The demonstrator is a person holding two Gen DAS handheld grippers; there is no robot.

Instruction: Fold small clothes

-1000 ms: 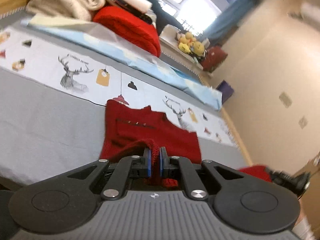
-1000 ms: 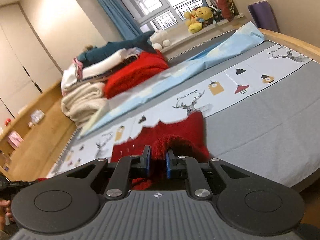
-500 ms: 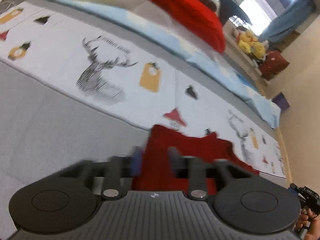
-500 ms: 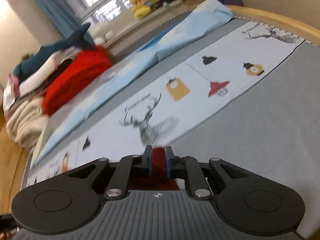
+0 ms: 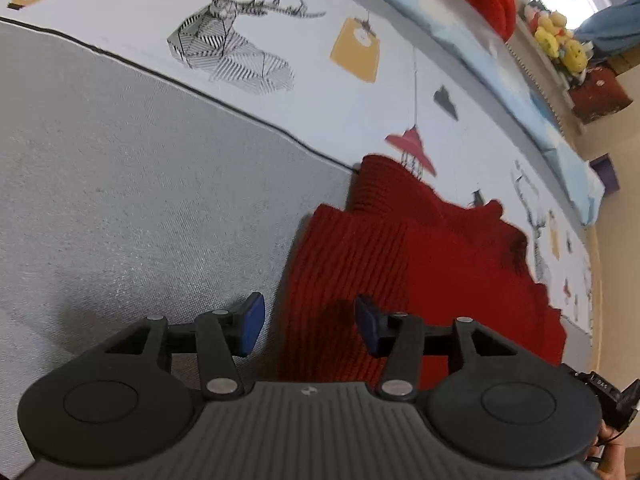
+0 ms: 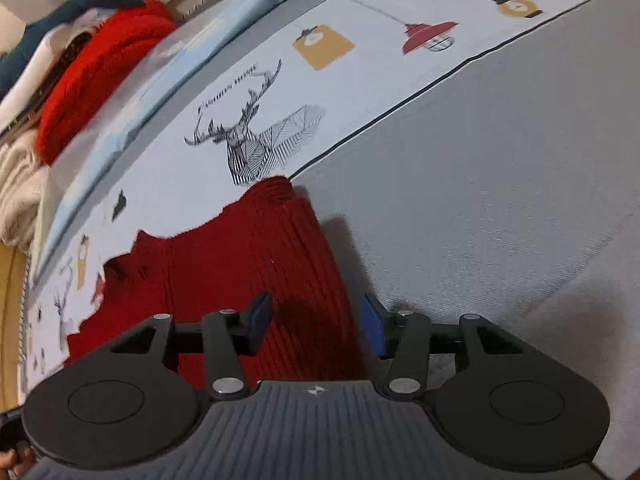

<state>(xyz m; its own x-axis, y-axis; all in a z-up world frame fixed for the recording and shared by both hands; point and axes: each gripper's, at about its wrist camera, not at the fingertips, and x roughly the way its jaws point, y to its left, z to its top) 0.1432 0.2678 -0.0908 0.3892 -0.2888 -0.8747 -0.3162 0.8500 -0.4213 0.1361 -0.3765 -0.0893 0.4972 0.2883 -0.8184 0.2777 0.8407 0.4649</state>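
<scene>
A small dark red knitted sweater [image 5: 420,264] lies folded flat on the bed, partly on the grey cover and partly on the white printed sheet. My left gripper [image 5: 310,330] is open and empty, low over the sweater's left edge. In the right wrist view the sweater [image 6: 248,264] lies below my right gripper [image 6: 316,326], which is open and empty over its right edge. The blue pads of both grippers stand well apart.
The bed has a grey cover [image 5: 120,168] and a white sheet with deer and lamp prints [image 6: 256,136]. A pile of folded clothes with a bright red knit [image 6: 96,76] lies at the back. Plush toys [image 5: 560,40] sit on the window sill.
Both grippers held the sweater's edge lifted, carried it forward and down over the rest of the sweater, then opened and let go. The sweater now lies folded.
</scene>
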